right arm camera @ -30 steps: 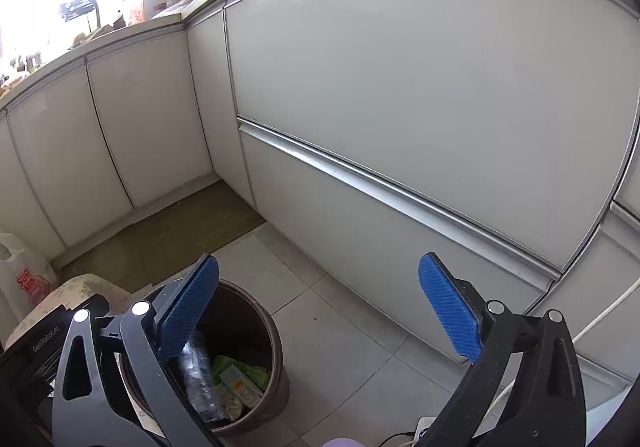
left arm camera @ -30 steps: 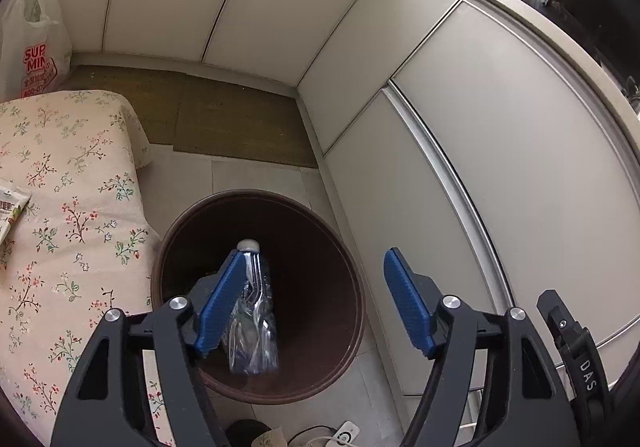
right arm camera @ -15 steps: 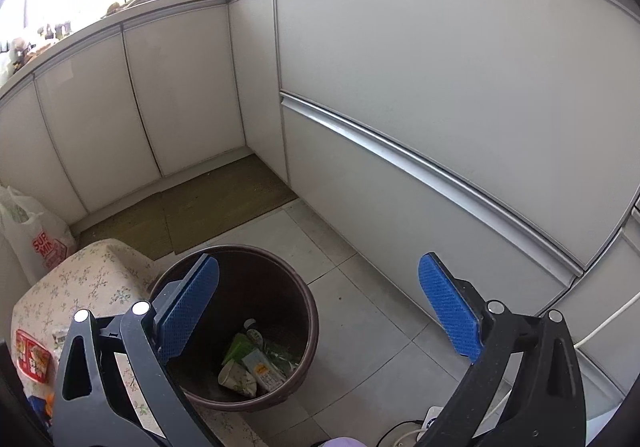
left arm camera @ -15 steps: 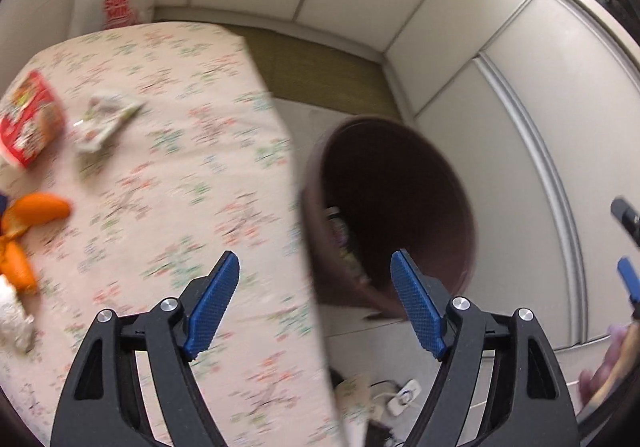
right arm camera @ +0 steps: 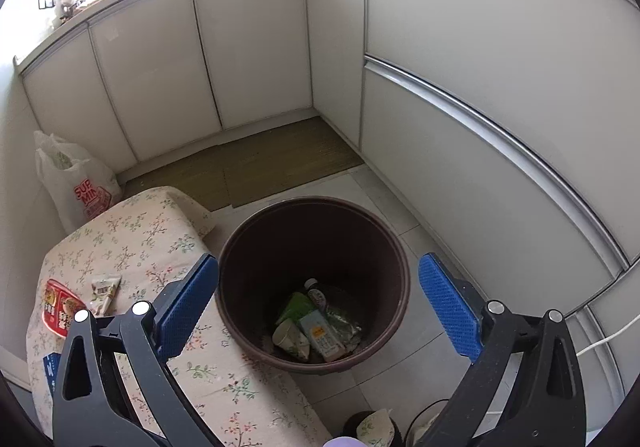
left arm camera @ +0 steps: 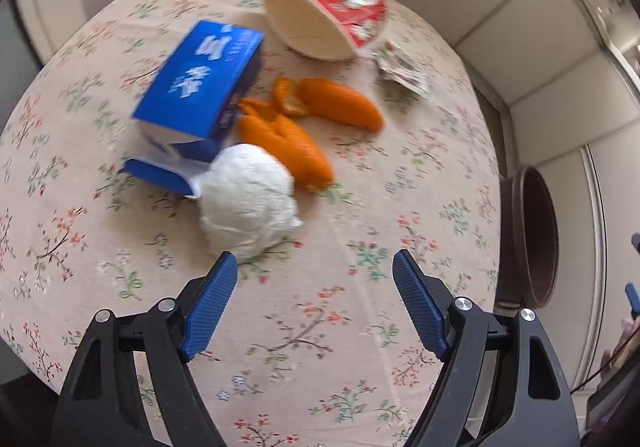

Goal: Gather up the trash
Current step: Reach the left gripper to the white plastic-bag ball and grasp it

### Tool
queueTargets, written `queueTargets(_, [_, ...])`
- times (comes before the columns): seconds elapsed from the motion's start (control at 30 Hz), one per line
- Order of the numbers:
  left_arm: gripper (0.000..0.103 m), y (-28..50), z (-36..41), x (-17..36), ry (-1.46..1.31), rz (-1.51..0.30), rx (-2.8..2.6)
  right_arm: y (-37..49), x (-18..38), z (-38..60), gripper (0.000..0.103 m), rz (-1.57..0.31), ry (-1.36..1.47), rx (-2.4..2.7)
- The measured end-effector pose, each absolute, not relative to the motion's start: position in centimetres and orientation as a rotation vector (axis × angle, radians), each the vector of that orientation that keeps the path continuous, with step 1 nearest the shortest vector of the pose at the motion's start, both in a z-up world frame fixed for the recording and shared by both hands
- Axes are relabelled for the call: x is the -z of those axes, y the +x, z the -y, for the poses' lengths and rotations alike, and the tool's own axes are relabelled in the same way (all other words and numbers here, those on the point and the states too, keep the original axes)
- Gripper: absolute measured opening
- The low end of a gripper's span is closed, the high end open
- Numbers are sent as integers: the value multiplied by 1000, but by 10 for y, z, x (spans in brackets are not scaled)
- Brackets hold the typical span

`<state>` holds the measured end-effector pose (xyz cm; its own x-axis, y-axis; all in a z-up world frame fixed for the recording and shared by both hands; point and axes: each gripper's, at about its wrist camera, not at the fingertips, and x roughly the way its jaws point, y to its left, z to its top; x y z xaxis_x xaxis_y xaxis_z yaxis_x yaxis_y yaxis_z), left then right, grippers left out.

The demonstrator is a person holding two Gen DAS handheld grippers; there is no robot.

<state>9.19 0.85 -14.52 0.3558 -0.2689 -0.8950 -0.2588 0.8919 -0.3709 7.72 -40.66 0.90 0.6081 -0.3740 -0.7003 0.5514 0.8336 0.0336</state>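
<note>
My left gripper (left arm camera: pixel 314 303) hangs open over a floral-clothed table (left arm camera: pixel 360 327), nothing between its fingers. Just ahead of its left finger lies a crumpled white paper ball (left arm camera: pixel 248 201). Behind it are a blue carton (left arm camera: pixel 200 87), orange peels (left arm camera: pixel 288 143), a red and white cup (left arm camera: pixel 324 19) on its side and a small wrapper (left arm camera: pixel 402 69). The brown trash bin (left arm camera: pixel 534 243) stands at the table's right. My right gripper (right arm camera: pixel 318 307) is open above the bin (right arm camera: pixel 256 243), which holds a bottle (right arm camera: pixel 318 297) and several wrappers. The red cup (right arm camera: pixel 60 311) shows at left.
White cabinet doors (right arm camera: pixel 480 47) line the back and right of the corner. A white shopping bag (right arm camera: pixel 76 183) stands on the floor behind the table. A green mat (right arm camera: pixel 260 163) covers the floor by the cabinets. A cable (right arm camera: pixel 608 339) runs at lower right.
The left gripper has swung from above the bin to over the table, leaving the clear bottle in the bin. The right gripper's view has shifted to look down into the bin.
</note>
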Motion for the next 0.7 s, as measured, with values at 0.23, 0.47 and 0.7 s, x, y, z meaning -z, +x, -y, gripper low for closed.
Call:
queueTargets(0.23, [78,100,-47,170,-636,-1227,-64,102,3,358,96,-805,191,427])
queueTargets(0.47, [76,115,-34,177,-636,-1219,-59,122,12,314,96,-844,63,363])
queueTargets(0.7, [32,119,-18,179,-511,-1231,-28,136,26,280,96,-895,12,280])
